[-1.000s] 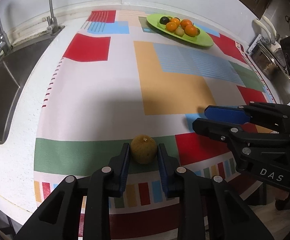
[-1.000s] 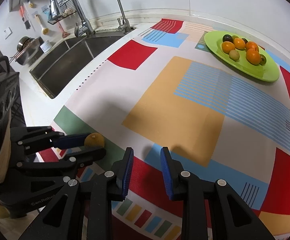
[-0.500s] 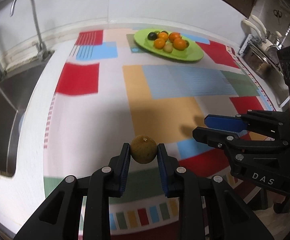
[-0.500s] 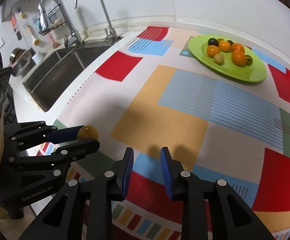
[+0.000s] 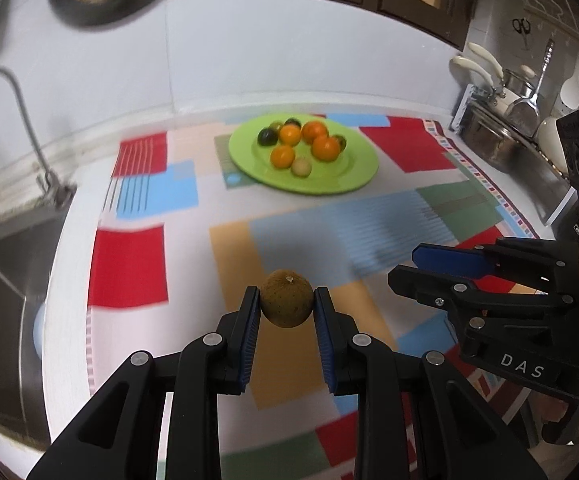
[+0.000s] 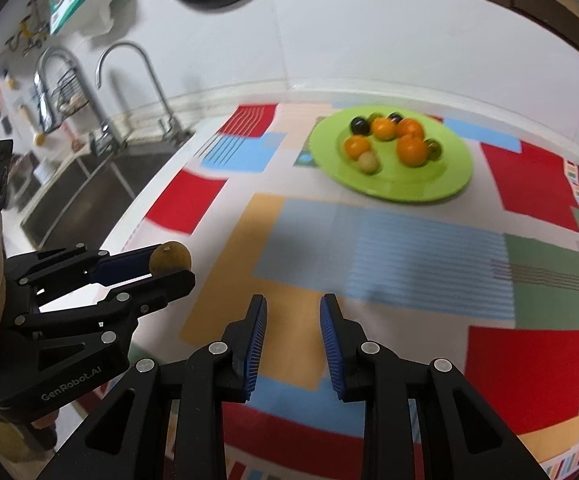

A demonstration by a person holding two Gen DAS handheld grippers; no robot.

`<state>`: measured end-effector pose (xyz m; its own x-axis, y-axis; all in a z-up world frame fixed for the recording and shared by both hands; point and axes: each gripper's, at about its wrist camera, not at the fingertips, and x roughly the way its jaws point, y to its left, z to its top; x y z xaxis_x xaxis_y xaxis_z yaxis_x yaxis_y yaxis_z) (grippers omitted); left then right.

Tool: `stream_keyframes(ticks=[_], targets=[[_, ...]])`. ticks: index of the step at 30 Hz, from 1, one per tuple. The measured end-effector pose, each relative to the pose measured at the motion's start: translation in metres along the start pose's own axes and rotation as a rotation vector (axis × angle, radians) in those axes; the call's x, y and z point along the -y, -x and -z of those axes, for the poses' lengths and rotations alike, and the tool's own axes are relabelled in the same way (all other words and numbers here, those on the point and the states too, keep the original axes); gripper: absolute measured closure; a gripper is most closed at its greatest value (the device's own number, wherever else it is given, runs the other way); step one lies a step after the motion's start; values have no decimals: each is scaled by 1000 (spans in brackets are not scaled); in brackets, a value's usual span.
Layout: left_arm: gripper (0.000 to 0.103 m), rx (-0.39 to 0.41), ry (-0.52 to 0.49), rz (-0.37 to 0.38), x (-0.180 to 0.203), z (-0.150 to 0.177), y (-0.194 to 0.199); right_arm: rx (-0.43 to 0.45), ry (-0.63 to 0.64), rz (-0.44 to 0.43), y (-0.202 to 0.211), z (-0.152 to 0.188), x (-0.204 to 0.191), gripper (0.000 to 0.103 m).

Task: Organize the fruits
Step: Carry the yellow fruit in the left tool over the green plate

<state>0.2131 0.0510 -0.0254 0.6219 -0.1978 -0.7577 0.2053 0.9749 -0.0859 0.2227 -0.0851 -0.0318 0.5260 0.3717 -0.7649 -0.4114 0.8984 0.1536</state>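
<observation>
Our left claw [image 5: 286, 312] was clamped on a brown fruit [image 5: 286, 303], its blue pads pressing the fruit from both sides, and it hung in the air above the desk [image 5: 69, 320], clear of the patterned cloth [image 5: 129, 264]. Our right claw [image 6: 292, 320] held nothing – its pads stood apart over the cloth, just beside the left one.

We judged the task well along. Farther out, near the back wall, the green plate [image 5: 353, 176] already carried a small heap: several orange fruits, some dark ones and a pale one. The brown fruit was the only loose piece we could see, so what was left, as far as we could tell, was to carry it across and set it on the plate. The bare near part of the plate looked the likeliest spot, since a round fruit dropped onto the heap could roll off.

Nothing stood on the cloth between the left claw and the plate – the way looked open. The sink [image 6: 73, 200] and its faucet [image 6: 129, 80] lay well off to the left, and pots [image 5: 489, 140] stood at the far right edge of the desk, both away from the path.
</observation>
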Motion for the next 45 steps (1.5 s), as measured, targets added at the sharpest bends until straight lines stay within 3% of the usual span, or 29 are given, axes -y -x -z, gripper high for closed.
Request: stream_keyframes(ticks=[19, 45], targets=[[76, 76, -97, 33, 11, -70, -30, 92, -72, 95, 2, -41, 35, 74], [76, 43, -135, 80, 20, -145, -109, 102, -157, 161, -42, -96, 95, 74]])
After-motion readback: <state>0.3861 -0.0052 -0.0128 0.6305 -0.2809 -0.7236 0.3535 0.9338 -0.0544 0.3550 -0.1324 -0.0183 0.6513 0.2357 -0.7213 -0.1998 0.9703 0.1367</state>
